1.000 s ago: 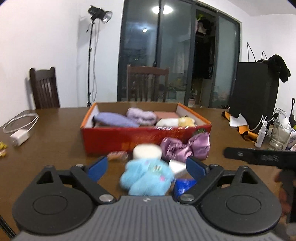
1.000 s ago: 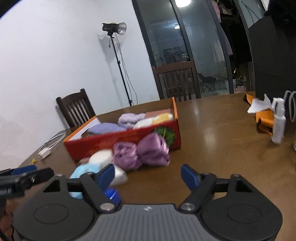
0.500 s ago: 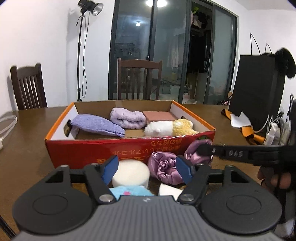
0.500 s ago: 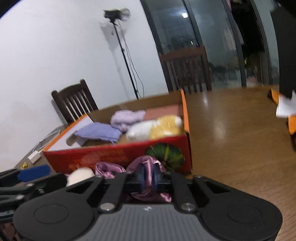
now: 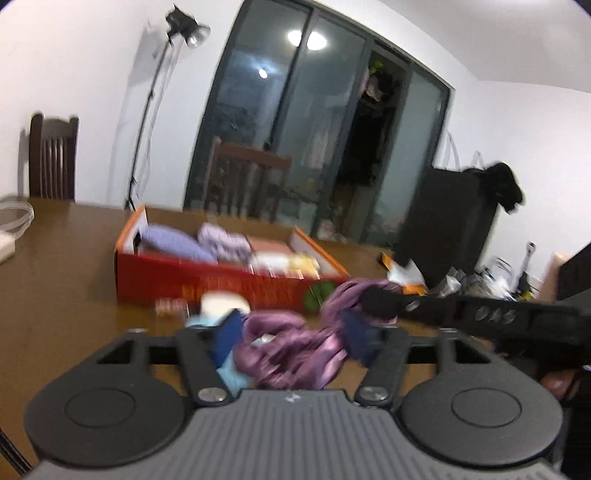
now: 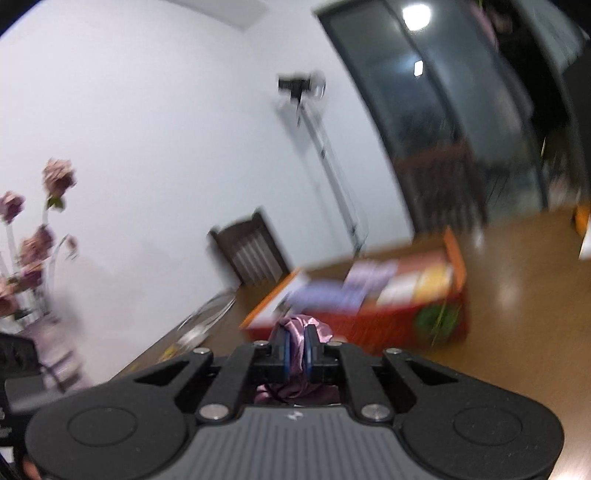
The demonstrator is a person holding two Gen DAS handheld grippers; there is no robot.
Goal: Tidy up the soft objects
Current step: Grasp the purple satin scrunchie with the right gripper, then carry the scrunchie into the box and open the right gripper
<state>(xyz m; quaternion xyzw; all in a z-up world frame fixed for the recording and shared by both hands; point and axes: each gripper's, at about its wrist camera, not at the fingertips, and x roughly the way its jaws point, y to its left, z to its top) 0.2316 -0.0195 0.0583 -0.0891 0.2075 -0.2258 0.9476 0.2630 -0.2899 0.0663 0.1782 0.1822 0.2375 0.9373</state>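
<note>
Right now the purple satin cloth (image 5: 295, 354) is strung between my two tools, outside the red box (image 5: 221, 284) and on its near side. My right gripper (image 6: 295, 350) has its jaws clenched on one bunched end of the cloth (image 6: 299, 328): the blue pads (image 6: 282, 350) sit almost together with only a fold of satin between them. In the left wrist view that same gripper (image 5: 365, 295) reaches in from 3 o'clock, and the cloth runs up to its tip at 1 o'clock.

My left gripper (image 5: 291, 332) has just been closing its jaws. The rest of the cloth fills the gap, and it meets the blue pads (image 5: 229, 332) on both sides, so I read it as grasped. The blur keeps me from telling how firmly.

Under the cloth, at 7 o'clock, a light blue plush (image 5: 231, 373) peeks out. A white round puff (image 5: 225, 301) lies at 11 o'clock, just in front of the box wall.

Inside the box, from 9 o'clock towards 3 o'clock, lie a lilac cushion (image 5: 173, 245), a rolled lavender towel (image 5: 225, 242) and a white and yellow plush (image 5: 288, 264). The right wrist view shows the box (image 6: 369, 325) at 1 o'clock beyond the jaws, too smeared to make out details.

All of this rests on the brown wooden bench (image 5: 66, 288). A dark chair (image 5: 53, 158) stands at 10 o'clock against the white wall. A lamp on a stand (image 5: 184, 29) rises at 11 o'clock, and a black bag (image 5: 450, 221) stands at 2 o'clock.
</note>
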